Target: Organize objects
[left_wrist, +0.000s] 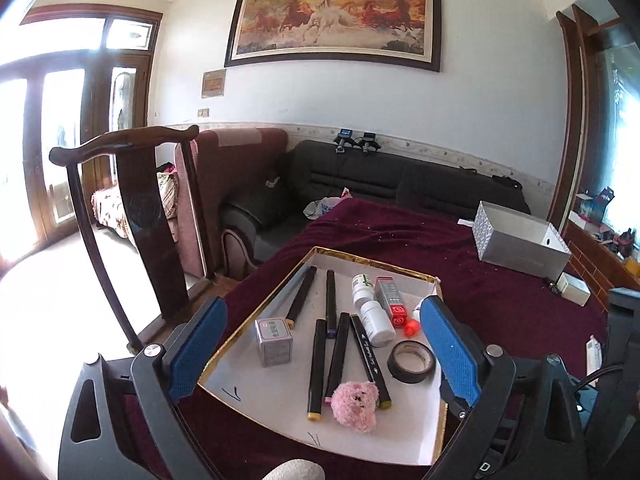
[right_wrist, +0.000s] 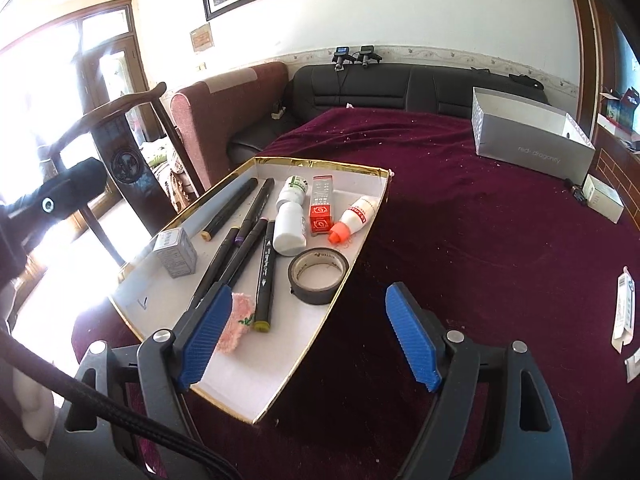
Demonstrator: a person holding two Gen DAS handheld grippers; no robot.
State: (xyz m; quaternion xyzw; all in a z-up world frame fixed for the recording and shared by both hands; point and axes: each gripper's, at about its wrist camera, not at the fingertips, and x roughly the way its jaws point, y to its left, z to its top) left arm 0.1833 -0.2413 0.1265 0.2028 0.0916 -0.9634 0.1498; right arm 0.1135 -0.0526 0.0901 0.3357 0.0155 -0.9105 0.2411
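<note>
A shallow white tray with a gold rim (left_wrist: 256, 384) (right_wrist: 280, 360) lies on the maroon cloth. It holds several black markers (left_wrist: 318, 364) (right_wrist: 264, 276), two white bottles (left_wrist: 376, 322) (right_wrist: 290, 232), a red box (left_wrist: 392, 298) (right_wrist: 322, 206), a glue bottle with an orange cap (right_wrist: 356, 216), a black tape roll (left_wrist: 412, 377) (right_wrist: 316, 297), a small grey box (left_wrist: 274, 340) (right_wrist: 176, 254) and a pink fluffy piece (left_wrist: 355, 404) (right_wrist: 236, 322). My left gripper (left_wrist: 323, 304) hangs open above the tray, nothing between its blue pads. My right gripper (right_wrist: 309, 289) is open over the tray's right rim, left pad beside the pink piece.
A silver shoe box (left_wrist: 520, 246) (right_wrist: 528, 148) stands at the table's far right, with a small white box (right_wrist: 604, 198) near it and paper packets (right_wrist: 624, 308) at the right edge. A dark wooden chair (left_wrist: 140, 220) (right_wrist: 120, 152) stands left of the table. A black sofa (left_wrist: 400, 176) runs behind.
</note>
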